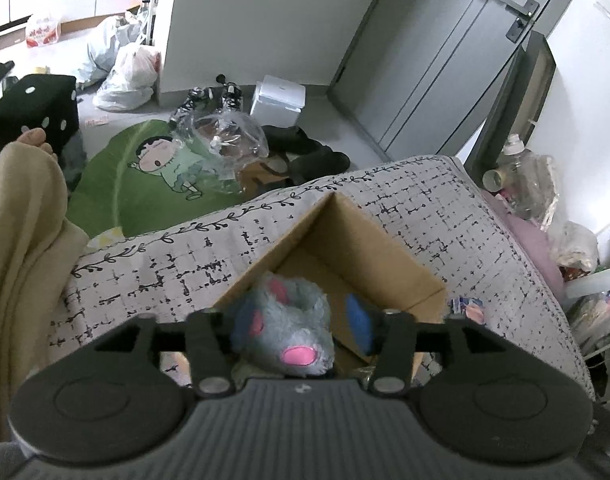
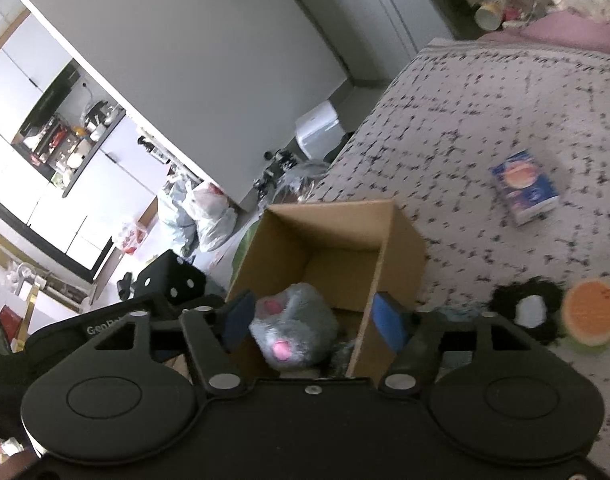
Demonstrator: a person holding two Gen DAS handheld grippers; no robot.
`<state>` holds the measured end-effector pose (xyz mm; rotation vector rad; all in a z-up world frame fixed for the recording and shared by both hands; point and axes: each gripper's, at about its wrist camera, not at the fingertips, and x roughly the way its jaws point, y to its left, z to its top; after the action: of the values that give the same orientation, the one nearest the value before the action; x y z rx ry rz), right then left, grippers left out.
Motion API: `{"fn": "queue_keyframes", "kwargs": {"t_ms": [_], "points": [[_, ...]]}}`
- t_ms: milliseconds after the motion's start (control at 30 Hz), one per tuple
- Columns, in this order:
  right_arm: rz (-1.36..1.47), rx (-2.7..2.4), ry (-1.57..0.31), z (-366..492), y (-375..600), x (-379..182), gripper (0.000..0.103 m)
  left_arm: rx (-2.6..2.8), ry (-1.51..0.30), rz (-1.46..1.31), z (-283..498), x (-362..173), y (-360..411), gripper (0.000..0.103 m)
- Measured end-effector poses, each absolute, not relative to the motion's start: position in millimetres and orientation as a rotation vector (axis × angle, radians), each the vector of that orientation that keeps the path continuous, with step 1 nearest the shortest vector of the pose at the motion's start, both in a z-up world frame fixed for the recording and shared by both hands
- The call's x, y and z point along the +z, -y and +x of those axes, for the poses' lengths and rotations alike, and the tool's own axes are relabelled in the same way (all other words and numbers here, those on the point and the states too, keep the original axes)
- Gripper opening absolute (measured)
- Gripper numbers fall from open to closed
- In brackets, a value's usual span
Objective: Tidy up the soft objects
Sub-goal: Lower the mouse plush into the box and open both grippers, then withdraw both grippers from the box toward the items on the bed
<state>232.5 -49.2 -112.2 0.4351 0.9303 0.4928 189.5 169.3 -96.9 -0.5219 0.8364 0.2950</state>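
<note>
**Grey plush toy lying in the cardboard box, both tools standing open over it**

A grey plush toy with pink patches is lying inside an open cardboard box, which is sitting on a bed covered by a white quilt with black marks. The toy is resting against the near side of the box, with its pink patches facing up.

The left tool is hanging over the box with its jaws standing apart. The toy is showing between its blue pads, and on the right side a clear gap is showing between pad and toy; on the left the pad is sitting close to the fur, and whether it is touching cannot be told.

The right tool is also pointing down into the box, jaws standing wide. One of its blue pads is sitting at the box's right wall and the other just beside the toy's left edge, not pressing on it.

Farther along the quilt, a small blue carton is lying well apart from the box. Near the right tool, a black and white plush and an orange round plush are lying just beside each other on the quilt.

On the floor past the bed, a green rug with a cartoon figure is lying beside a black dice-shaped stool.
</note>
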Motion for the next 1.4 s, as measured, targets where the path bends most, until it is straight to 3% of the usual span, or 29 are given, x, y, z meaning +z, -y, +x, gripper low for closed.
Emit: {"fn": "queue_keyframes", "kwargs": {"t_ms": [133, 267, 333, 833, 1400], "points": [[0.411, 0.469, -0.907, 225.7, 66.0, -105.6, 0.087, 0.305, -0.829, -0.493, 186.2, -91.4, -157.3, 0.065], [0.391, 0.454, -0.885, 218.4, 80.1, -100.6, 0.099, 0.319, -0.845, -0.431, 184.2, -87.1, -145.9, 0.079], [0.377, 0.449, -0.873, 215.4, 87.4, -98.0, 0.103, 0.334, -0.859, -0.406, 182.4, -85.7, -140.3, 0.081], [0.376, 0.386, -0.84, 197.0, 143.6, -88.3, 0.103, 0.289, -0.813, -0.378, 169.7, -64.8, -103.9, 0.102], [0.377, 0.323, -0.834, 186.7, 203.1, -87.1, 0.103, 0.213, -0.791, -0.345, 166.5, -54.6, -59.0, 0.103]]}}
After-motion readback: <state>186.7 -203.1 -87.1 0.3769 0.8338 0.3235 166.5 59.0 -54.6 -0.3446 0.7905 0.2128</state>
